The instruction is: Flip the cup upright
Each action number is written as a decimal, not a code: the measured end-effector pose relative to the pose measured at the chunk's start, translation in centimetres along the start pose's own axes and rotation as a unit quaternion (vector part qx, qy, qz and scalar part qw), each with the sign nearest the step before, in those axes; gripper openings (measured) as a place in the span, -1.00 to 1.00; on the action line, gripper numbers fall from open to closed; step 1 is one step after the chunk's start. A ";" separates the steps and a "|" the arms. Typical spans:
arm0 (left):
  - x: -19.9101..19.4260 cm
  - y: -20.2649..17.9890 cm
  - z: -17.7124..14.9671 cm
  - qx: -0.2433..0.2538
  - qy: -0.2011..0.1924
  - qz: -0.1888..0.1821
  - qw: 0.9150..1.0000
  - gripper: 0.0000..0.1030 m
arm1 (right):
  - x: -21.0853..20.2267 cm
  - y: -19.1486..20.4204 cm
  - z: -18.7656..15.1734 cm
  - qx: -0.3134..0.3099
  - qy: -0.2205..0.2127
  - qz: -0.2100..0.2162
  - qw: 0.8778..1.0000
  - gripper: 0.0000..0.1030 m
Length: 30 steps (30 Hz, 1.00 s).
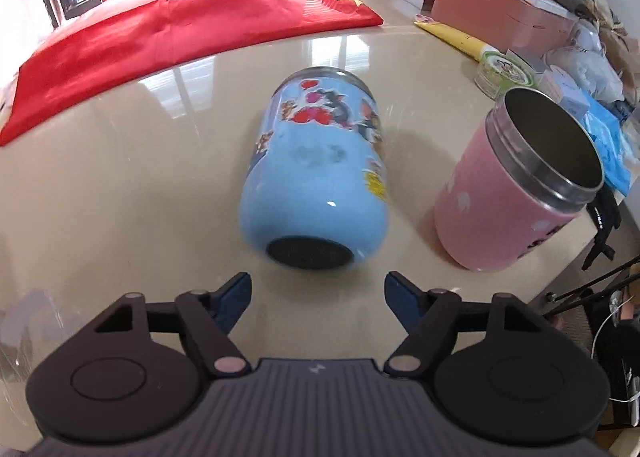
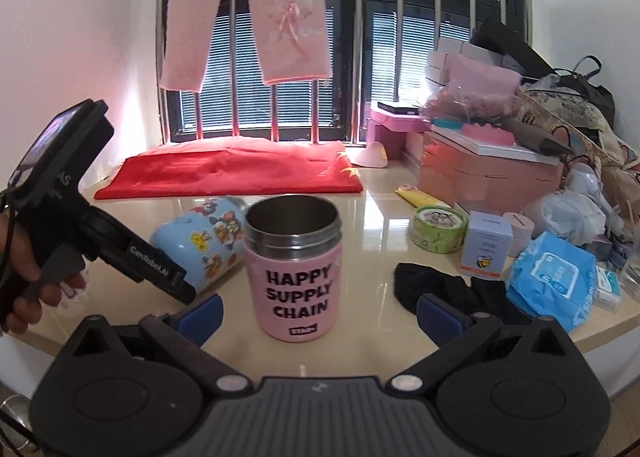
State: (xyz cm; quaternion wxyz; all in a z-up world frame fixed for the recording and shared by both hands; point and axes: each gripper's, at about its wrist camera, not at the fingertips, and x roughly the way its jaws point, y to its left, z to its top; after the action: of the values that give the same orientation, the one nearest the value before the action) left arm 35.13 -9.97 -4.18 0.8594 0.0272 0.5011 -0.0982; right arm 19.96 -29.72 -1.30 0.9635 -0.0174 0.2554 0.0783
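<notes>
In the left wrist view, the blue cup [image 1: 316, 173] is seen lying on its side in the middle of the frame, on the glossy beige table [image 1: 132, 193]; its dark base is turned toward the camera and its cartoon-printed wall runs away toward the upper part of the frame. The left gripper [image 1: 318, 297] is held at the lower edge of that frame, its blue-tipped fingers [image 1: 236, 291] spread wide and closed on nothing, with the cup's base just above the gap between them and not touched. To the right of the blue cup, apart from it, the pink cup [image 1: 516, 185] is found standing upright with its steel mouth open. A red cloth [image 1: 180, 41] is spread across the upper left of the frame, and a pink box [image 1: 500, 13] is set at the upper right. In the right wrist view, the pink cup [image 2: 294, 269] is shown at the centre, lettered "HAPPY SUPPLY CHAIN", with the right gripper [image 2: 318, 315] at the bottom of the frame, its fingers [image 2: 202, 313] parted to either side of the cup and clear of it. The blue cup [image 2: 202, 245] is seen behind and to the left, on its side. A black cloth [image 2: 436, 285] is laid at the lower right, beside a blue wipes pack [image 2: 552, 277].
</notes>
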 end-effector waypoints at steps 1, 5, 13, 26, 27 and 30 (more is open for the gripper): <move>-0.2 0.1 -0.3 -0.002 -0.002 -0.002 1.000 0.45 | 0.0 0.3 0.1 -0.002 0.000 0.000 1.000 1.00; -2.9 0.3 -1.4 0.007 -0.040 -0.016 0.999 0.54 | -0.4 1.3 0.4 -0.009 -0.004 0.001 1.000 1.00; -11.9 3.4 -4.6 0.007 -0.195 0.007 0.981 1.00 | -1.0 4.7 3.6 -0.054 -0.032 0.019 0.998 1.00; -15.2 10.9 -5.7 0.007 -0.227 0.052 0.972 1.00 | 7.7 13.8 9.9 -0.076 0.041 0.052 0.995 1.00; -15.0 11.3 -5.4 0.009 -0.224 0.054 0.973 1.00 | 9.3 14.2 10.5 -0.063 0.060 0.049 0.995 1.00; -14.6 12.6 -4.9 0.014 -0.217 0.064 0.974 1.00 | 13.6 14.3 11.7 -0.013 0.115 0.038 0.993 1.00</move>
State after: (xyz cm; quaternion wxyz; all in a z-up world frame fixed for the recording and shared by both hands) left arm 26.41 5.15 5.38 0.9517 0.0494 0.2982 -0.0531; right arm 35.04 -12.81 2.21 0.9239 -0.0287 0.3639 0.1151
